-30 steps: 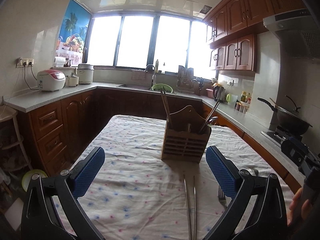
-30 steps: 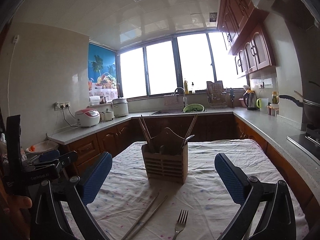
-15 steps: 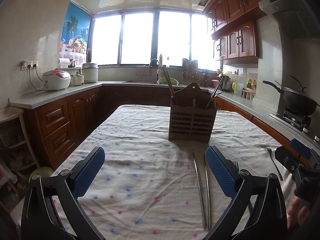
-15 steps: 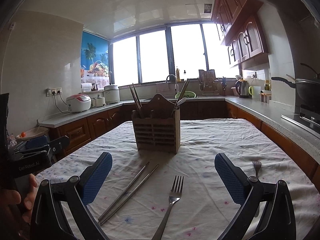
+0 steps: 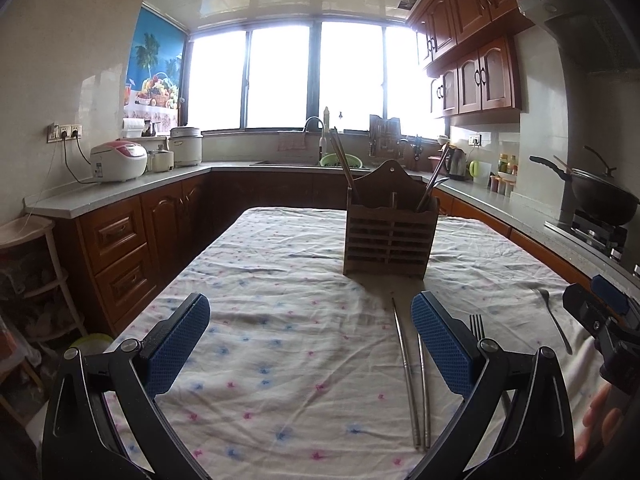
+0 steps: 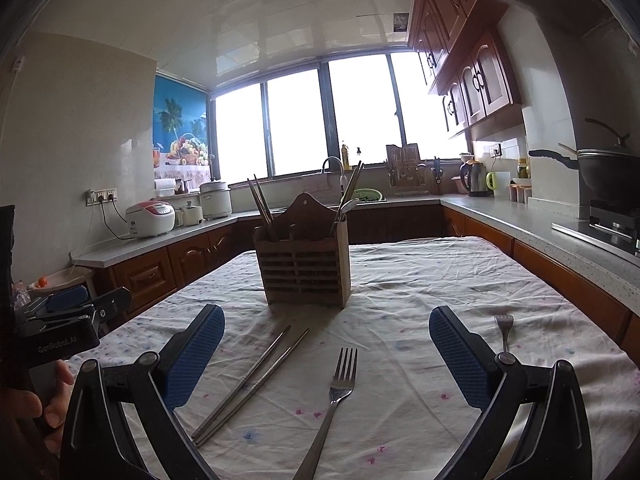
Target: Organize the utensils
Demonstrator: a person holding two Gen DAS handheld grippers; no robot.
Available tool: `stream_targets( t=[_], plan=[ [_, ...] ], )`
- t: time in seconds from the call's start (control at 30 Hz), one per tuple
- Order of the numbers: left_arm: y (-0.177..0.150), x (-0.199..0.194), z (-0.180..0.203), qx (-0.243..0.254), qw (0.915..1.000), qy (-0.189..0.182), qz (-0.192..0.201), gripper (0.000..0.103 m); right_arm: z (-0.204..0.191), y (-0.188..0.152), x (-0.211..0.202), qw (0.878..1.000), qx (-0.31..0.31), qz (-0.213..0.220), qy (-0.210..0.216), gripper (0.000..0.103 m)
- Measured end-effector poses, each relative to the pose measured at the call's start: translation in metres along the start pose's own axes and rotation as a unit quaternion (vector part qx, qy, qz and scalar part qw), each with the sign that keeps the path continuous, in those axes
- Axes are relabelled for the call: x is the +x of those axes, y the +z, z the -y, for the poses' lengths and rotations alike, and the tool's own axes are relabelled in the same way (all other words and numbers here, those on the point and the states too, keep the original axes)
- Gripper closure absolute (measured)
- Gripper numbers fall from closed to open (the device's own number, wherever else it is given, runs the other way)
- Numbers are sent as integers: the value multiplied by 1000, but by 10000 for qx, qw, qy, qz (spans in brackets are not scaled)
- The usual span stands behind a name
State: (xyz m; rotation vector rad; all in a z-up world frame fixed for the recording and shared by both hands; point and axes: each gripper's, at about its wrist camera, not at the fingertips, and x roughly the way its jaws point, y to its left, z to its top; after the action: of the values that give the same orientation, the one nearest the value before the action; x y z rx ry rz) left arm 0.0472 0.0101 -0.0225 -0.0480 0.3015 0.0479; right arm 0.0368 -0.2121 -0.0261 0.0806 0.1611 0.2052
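Utensils lie loose on the cloth-covered tabletop (image 6: 440, 272): in the right wrist view, a pair of metal chopsticks (image 6: 252, 384) sits lower left of centre, a fork (image 6: 334, 396) just right of them at lower centre, and a second fork (image 6: 505, 330) at right, partly behind a blue finger pad. The wooden utensil holder (image 6: 304, 256) stands upright at frame centre, already carrying chopsticks and a spoon. The left gripper (image 5: 310, 346) and the right gripper (image 6: 326, 354) are both spread wide, holding nothing.
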Motion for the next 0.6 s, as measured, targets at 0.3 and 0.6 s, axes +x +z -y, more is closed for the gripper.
stream_targets(
  t=[0.3, 0.6],
  plan=[
    [-3, 5, 1, 33, 9999, 26, -130, 0, -2, -4, 5, 9999, -40, -131, -4, 0],
    [-2, 5, -2, 2, 9999, 56, -159, 0, -3, -4, 6, 9999, -52, -144, -3, 0]
  ],
)
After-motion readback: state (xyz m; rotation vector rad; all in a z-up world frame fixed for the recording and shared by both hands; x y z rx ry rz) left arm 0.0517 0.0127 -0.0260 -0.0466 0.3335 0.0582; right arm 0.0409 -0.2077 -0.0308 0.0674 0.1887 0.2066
